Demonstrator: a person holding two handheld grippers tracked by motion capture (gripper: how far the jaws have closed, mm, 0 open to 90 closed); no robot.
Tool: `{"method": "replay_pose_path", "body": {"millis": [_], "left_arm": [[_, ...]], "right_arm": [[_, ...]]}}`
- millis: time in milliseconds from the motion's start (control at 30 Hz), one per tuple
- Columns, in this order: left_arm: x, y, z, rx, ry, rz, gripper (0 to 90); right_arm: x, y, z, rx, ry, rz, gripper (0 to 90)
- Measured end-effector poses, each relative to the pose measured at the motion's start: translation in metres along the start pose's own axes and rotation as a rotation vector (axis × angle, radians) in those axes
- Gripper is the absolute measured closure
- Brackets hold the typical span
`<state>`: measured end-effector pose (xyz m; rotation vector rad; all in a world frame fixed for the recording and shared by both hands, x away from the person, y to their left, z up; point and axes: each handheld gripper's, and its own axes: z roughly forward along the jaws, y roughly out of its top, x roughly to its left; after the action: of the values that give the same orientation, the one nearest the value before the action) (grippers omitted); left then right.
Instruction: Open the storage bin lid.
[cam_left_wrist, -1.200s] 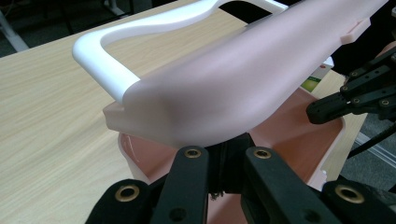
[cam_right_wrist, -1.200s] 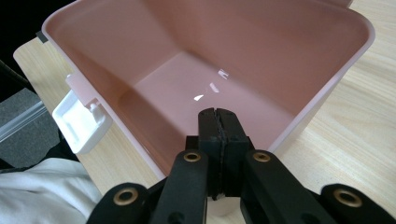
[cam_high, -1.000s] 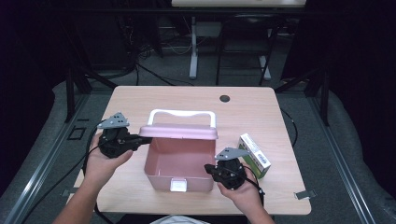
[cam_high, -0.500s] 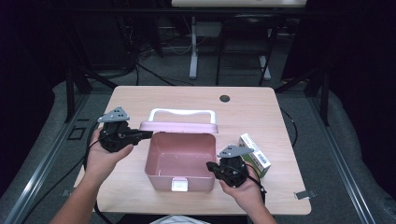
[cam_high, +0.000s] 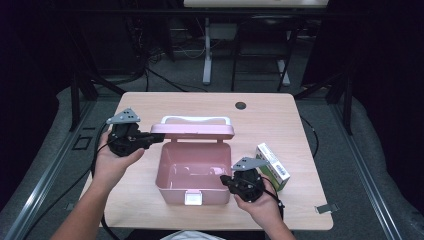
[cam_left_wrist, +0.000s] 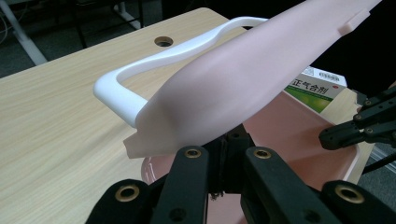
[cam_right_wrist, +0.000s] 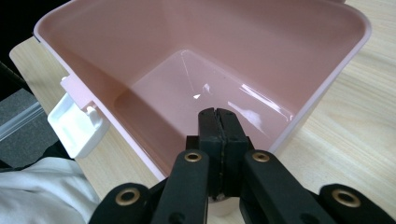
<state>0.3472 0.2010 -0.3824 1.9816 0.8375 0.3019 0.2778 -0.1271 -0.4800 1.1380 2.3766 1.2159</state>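
hiding the closed left gripper's (cam_left_wrist: 229, 142) tips, the lid (cam_left_wrist: 243, 79) overhangs them; right gripper (cam_right_wrist: 219, 122) closed, empty.

Your left gripper (cam_high: 156, 138) is held level at the left end of the pink box's raised lid (cam_high: 192, 131), jaws closed. Your right gripper (cam_high: 226, 180) sits at the box's near right rim, jaws pressed together, forearm reaching from below.
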Motion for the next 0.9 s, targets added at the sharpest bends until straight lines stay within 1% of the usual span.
{"method": "replay_pose_path", "body": {"millis": [367,467,667,900], "left_arm": [[0.006,0.004,0.003,-0.020,0.016,-0.011,90.0],[0.008,0.005,0.004,-0.027,0.017,-0.015,90.0],[0.011,0.007,0.006,-0.029,0.023,-0.026,90.0],[0.014,0.009,0.008,-0.029,0.024,-0.032,90.0]], "right_arm": [[0.006,-0.002,0.005,0.015,0.016,-0.008,90.0],[0.007,-0.002,0.006,0.015,0.014,-0.013,90.0],[0.008,-0.003,0.006,0.012,0.020,-0.002,90.0],[0.010,-0.003,0.008,0.016,0.027,-0.012,90.0]]}}
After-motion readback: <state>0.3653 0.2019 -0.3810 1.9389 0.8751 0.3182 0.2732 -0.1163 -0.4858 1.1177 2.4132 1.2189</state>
